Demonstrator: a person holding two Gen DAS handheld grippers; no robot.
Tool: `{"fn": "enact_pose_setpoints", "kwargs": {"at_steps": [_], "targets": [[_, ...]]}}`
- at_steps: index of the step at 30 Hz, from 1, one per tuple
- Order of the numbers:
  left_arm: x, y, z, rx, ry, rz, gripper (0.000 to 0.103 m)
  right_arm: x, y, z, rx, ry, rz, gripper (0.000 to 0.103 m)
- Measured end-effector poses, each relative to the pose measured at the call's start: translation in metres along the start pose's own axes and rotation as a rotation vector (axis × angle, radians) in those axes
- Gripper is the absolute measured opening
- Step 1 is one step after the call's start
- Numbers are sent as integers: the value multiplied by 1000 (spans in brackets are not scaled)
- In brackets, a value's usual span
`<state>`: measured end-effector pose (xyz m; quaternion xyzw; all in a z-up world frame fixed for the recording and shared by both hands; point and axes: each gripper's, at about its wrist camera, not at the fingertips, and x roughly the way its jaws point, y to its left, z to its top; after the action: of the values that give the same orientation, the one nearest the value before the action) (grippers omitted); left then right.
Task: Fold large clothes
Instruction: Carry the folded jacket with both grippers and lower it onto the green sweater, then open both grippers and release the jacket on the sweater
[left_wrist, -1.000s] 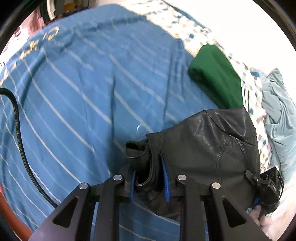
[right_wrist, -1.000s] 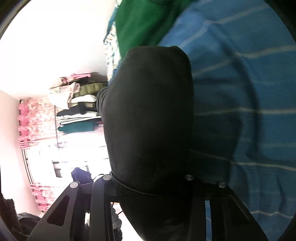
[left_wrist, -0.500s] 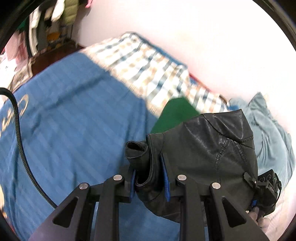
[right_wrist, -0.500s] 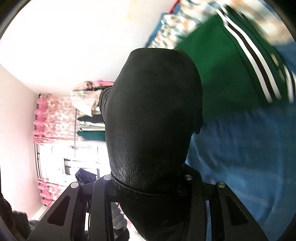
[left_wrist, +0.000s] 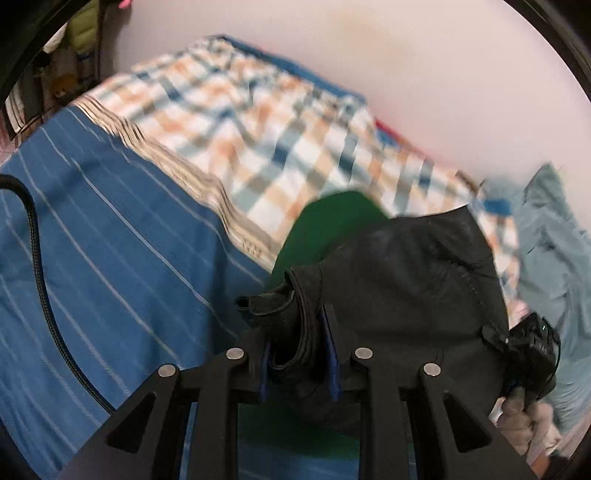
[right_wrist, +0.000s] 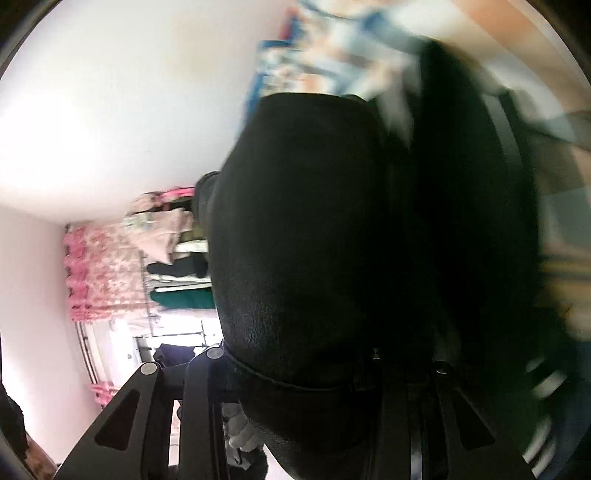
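Observation:
A folded black leather jacket (left_wrist: 406, 295) hangs between both grippers above the bed. My left gripper (left_wrist: 299, 354) is shut on its rolled left edge, and the blue pads (left_wrist: 332, 362) press the leather. In the right wrist view the jacket (right_wrist: 303, 240) fills the middle as a dark bundle, and my right gripper (right_wrist: 295, 373) is shut on it with its fingertips hidden under the leather. A person's hand (left_wrist: 524, 417) shows at the jacket's right end. A folded green garment (left_wrist: 325, 229) lies on the bed directly beneath the jacket.
A blue striped blanket (left_wrist: 92, 240) covers the near left of the bed and a checked sheet (left_wrist: 258, 122) the far part, up to the white wall. A crumpled light blue garment (left_wrist: 554, 258) lies at the right. A clothes rack (right_wrist: 177, 258) stands across the room.
Both grippers carried the jacket across the bed, from over the blue blanket to over the green garment by the checked sheet. Neither grip changed.

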<state>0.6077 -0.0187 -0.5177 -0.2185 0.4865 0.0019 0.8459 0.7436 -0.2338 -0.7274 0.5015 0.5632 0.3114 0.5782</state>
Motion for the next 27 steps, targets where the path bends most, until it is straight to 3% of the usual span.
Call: {"fn": "enact_pose_setpoints", "kwargs": {"at_steps": [3, 7, 9, 10, 12, 14, 15, 16, 18, 22, 24, 25, 27], "targets": [[14, -4, -10, 41, 0, -1, 23, 2, -25, 5, 11, 1, 17, 38], [19, -1, -10, 58, 16, 0, 26, 8, -27, 0, -16, -9, 1, 39], [18, -5, -9, 71, 28, 22, 26, -4, -21, -1, -26, -26, -53, 47], [14, -7, -8, 74, 34, 36, 27, -3, -10, -7, -48, -35, -131, 60], [10, -11, -6, 84, 40, 67, 31, -1, 18, -23, -121, -72, -320, 68], [4, -16, -6, 116, 29, 155, 60, 1, 41, -42, -186, -115, -497, 85], [1, -19, -7, 143, 21, 195, 86, 4, 57, -58, -234, -146, -646, 85], [-4, -23, -8, 171, 11, 226, 90, 10, 73, -65, -264, -171, -720, 86], [-13, -32, -11, 222, -7, 268, 91, 18, 96, -93, -309, -232, -925, 89], [-36, -49, -21, 307, -20, 304, 95, 38, 128, -136, -301, -283, -1173, 92], [-55, -59, -26, 339, -21, 301, 95, 38, 139, -167, -277, -317, -1238, 93], [-67, -64, -29, 354, -27, 300, 95, 5, 140, -167, -269, -332, -1254, 94], [-90, -73, -35, 389, -46, 290, 96, -12, 159, -186, -263, -380, -1301, 95]]}}
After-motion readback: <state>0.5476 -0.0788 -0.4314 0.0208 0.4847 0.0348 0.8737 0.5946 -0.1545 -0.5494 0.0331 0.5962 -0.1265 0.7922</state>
